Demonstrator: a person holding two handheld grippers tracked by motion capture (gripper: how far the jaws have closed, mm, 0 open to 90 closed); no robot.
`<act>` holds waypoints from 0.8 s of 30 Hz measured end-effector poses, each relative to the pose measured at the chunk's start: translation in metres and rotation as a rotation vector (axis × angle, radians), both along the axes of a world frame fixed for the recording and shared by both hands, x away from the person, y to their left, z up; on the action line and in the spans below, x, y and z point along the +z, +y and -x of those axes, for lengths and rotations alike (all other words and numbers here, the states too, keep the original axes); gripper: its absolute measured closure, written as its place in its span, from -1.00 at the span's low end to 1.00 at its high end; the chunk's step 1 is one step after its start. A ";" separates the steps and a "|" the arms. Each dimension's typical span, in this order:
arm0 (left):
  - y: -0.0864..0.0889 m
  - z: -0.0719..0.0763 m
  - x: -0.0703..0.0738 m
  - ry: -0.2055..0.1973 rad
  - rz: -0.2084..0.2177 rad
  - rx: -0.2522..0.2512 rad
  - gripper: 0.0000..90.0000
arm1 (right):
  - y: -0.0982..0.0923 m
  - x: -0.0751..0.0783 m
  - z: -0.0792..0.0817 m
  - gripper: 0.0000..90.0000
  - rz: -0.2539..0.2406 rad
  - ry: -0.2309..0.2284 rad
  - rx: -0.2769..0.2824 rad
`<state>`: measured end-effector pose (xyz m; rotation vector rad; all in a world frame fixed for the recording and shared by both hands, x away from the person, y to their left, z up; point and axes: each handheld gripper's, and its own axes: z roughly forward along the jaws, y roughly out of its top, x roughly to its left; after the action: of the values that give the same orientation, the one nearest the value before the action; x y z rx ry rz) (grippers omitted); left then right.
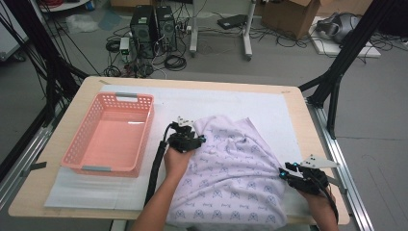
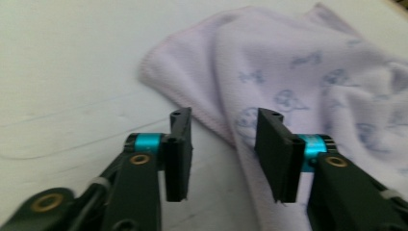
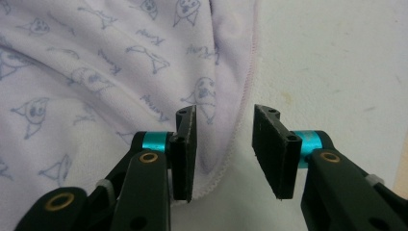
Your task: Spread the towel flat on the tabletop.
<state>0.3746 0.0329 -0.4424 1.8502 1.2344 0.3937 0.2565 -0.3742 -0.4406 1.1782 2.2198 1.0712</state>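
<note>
The cloth point(image 1: 231, 168) lies rumpled on the near right part of the white mat point(image 1: 226, 103), pale lilac with small blue-grey printed figures, its near edge reaching the table's front edge. Its far corner rises in a soft fold near the middle of the mat.

Your left gripper point(image 1: 186, 139) sits at the cloth's left edge, near that far corner. In the left gripper view point(image 2: 223, 144) the jaws stand apart with nothing pinched; the hemmed edge of the cloth point(image 2: 298, 86) runs down through the gap, with the right jaw over fabric and the left jaw over bare mat point(image 2: 72, 72). That picture is a little blurred, so you cannot tell whether the pads touch the fabric.

Your right gripper point(image 1: 288, 171) rests at the cloth's right edge, near the table's near right corner. In the right gripper view point(image 3: 223, 144) its jaws are also apart, gripping nothing. The stitched hem of the cloth point(image 3: 96, 72) curves down between them: the left jaw lies over fabric, the right over mat point(image 3: 337, 62).

To the left of the cloth, well apart from it, a pink basket point(image 1: 77, 154) stands on the mat. The wooden table point(image 1: 43, 163) shows around the mat's edges. Beyond the table, cables and two computer towers point(image 1: 154, 29) stand on the floor.
</note>
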 end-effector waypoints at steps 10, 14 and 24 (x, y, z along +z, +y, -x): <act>-0.034 0.010 -0.006 -0.043 -0.125 -0.106 0.39 | 0.005 -0.001 -0.001 0.35 0.007 0.002 0.016; -0.036 0.010 -0.007 -0.027 -0.087 -0.142 0.71 | 0.006 -0.001 -0.002 0.35 0.007 0.005 0.019; -0.029 0.010 -0.004 -0.005 -0.068 -0.144 0.97 | 0.004 0.000 -0.001 0.35 0.005 0.004 0.021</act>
<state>0.3648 0.0036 -0.4469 1.9803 1.0884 0.3648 0.2576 -0.3698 -0.4408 1.1592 2.2412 1.0716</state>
